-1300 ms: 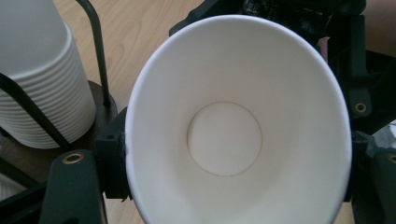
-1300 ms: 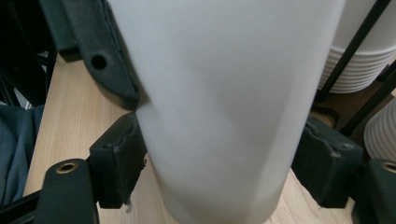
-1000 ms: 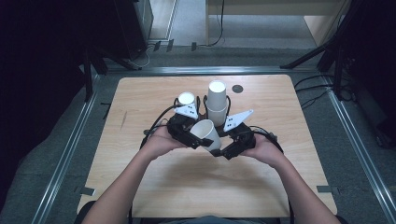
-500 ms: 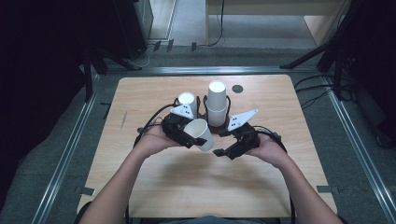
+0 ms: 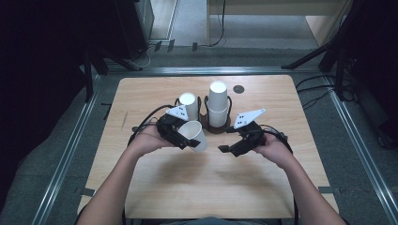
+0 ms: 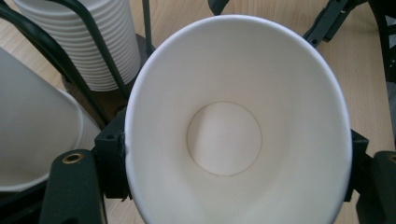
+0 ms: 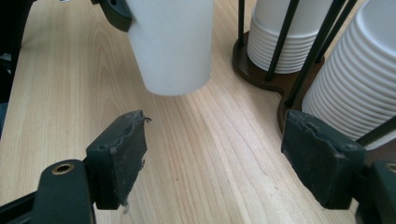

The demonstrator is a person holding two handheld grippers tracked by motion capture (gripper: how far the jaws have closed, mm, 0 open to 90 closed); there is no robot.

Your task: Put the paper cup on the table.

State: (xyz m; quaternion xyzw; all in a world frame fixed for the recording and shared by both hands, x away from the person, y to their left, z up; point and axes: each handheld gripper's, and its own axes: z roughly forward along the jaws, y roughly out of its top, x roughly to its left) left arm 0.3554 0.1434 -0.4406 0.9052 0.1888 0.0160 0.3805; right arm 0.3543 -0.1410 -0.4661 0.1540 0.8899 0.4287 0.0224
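Observation:
My left gripper [image 5: 187,140] is shut on a white paper cup [image 5: 197,134], held tilted just above the table with its mouth toward my hand. In the left gripper view the cup [image 6: 224,70] sits between both black jaws, its rim slightly squeezed into an oval. My right gripper [image 5: 226,149] is open and holds nothing, a short way right of the cup. The right gripper view has its pads [image 7: 119,156] wide apart over bare wood, with the cup [image 7: 170,42] hanging ahead of them.
A dark wire holder [image 5: 215,127] behind the grippers carries two stacks of white cups, a shorter one [image 5: 188,104] and a taller one [image 5: 218,103]. A small dark disc [image 5: 239,88] lies near the table's far edge. The wooden tabletop [image 5: 211,183] lies in front of my hands.
My left gripper has carried the cup a little to the left, away from the right gripper. The right gripper has hardly moved.

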